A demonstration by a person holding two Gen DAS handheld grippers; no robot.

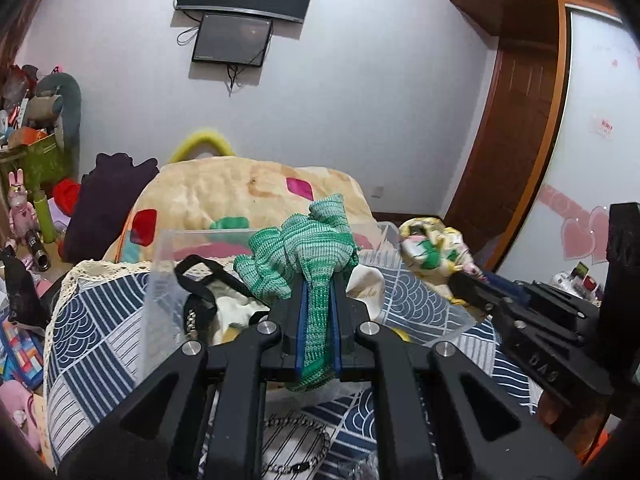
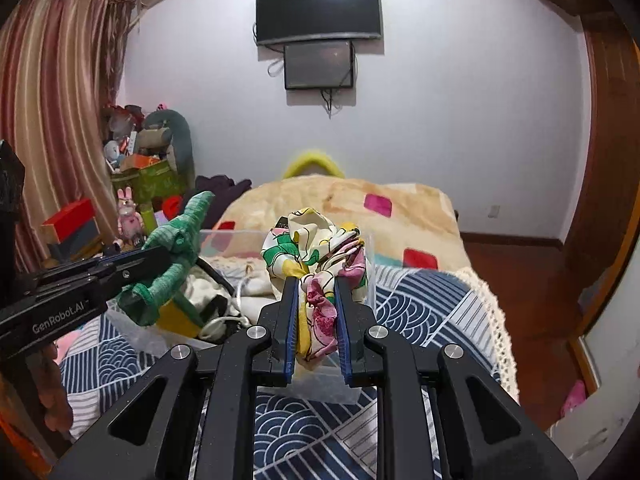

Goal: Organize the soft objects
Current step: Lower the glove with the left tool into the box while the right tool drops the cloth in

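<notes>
Your left tool (image 1: 318, 312) clamps a green knit cloth (image 1: 304, 248); your right tool (image 2: 316, 320) clamps a floral scrunchie (image 2: 320, 256). Both hang above the clear plastic bin (image 1: 168, 264) on the bed. Loose ends may snag its rim or drape outside on release. The bin holds white fabric, black straps and a yellow item.

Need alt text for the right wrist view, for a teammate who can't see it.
The right tool is shut on a floral cloth, held above a clear plastic bin on a blue patterned bedspread. At left, the left tool grips a green knitted cloth over the same bin.
</notes>
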